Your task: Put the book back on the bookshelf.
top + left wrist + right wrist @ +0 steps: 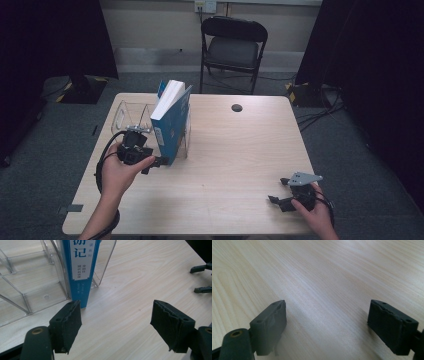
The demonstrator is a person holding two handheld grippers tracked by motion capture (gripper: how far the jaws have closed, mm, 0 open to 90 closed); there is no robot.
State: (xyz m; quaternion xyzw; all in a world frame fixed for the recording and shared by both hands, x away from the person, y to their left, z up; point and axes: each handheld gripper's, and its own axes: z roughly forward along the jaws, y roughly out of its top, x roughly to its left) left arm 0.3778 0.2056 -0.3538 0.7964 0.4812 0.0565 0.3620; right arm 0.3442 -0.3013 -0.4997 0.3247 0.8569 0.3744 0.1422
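From the high view, a blue book (171,120) stands tilted in the right-hand compartment of a clear plastic organizer (131,114), which sits near the far left corner of the table (235,165). The book's top leans toward the far edge, its white page block facing up and left. The left gripper (159,161) is held just at the book's near lower corner, close to the table's left edge; its jaws are spread and nothing sits between them. The right gripper (274,200) rests near the near right corner, well apart from the book, with its grey three-cornered plate on top. A small dark round spot (237,107) lies on the table toward the far edge, and a black folding chair (232,47) stands beyond the table.

In the left gripper view, the book's spine (79,267) with its white label rises just beyond the left pad (71,322), and the organizer's empty clear dividers (30,287) spread to its left. The pads stand wide with bare wood between them. The other gripper's jaw tips (202,277) show at the right edge.

In the right gripper view, the two pads (270,323) are spread apart over bare tabletop (324,277), pinching nothing.
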